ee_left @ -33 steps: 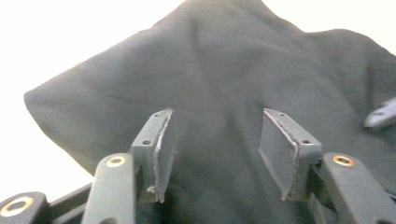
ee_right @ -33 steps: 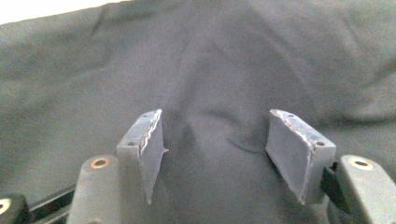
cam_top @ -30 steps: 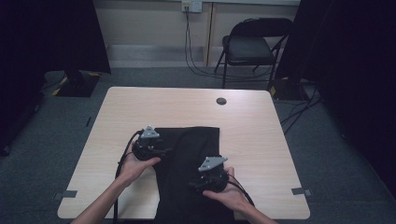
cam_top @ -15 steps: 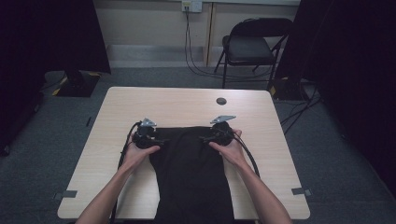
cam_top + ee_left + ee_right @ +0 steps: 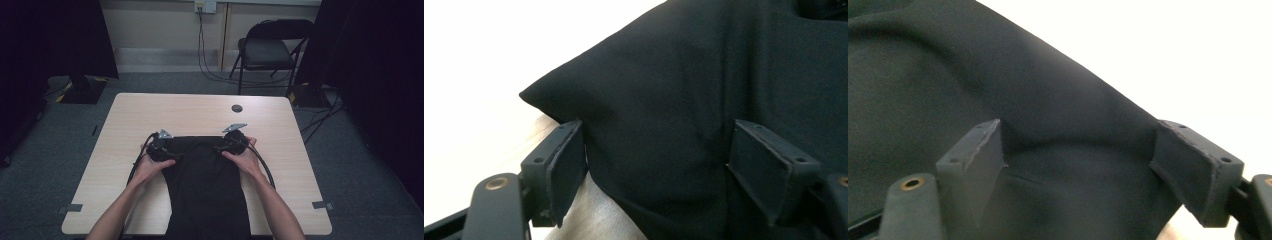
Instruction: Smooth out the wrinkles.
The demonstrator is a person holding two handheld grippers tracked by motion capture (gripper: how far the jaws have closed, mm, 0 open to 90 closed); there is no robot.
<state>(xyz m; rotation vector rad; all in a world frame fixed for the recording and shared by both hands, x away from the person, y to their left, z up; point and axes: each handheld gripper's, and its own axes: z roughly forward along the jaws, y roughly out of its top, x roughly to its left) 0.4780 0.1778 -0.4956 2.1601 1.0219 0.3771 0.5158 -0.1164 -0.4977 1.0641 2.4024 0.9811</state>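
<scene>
A black cloth [image 5: 205, 185] lies flat on the pale wooden table [image 5: 190, 112] and hangs over its near edge. My left gripper [image 5: 172, 150] sits at the cloth's far left corner, my right gripper [image 5: 220, 147] at its far right corner, and they point toward each other. In the left gripper view the jaws [image 5: 656, 165] stand wide and have just been opening, with the cloth corner [image 5: 664, 90] loose between them. The right gripper's jaws [image 5: 1083, 165] have also been opening and stand wide around a fold of the cloth [image 5: 973, 75].
A round cable grommet [image 5: 236, 108] sits in the table beyond the cloth. Bare tabletop lies to either side of the cloth. A black folding chair [image 5: 272, 50] stands behind the table, with cables hanging from the wall beside it.
The right hand moved from the cloth's near right side up to its far right corner. The left hand shifted slightly at the far left corner and settled lower.
</scene>
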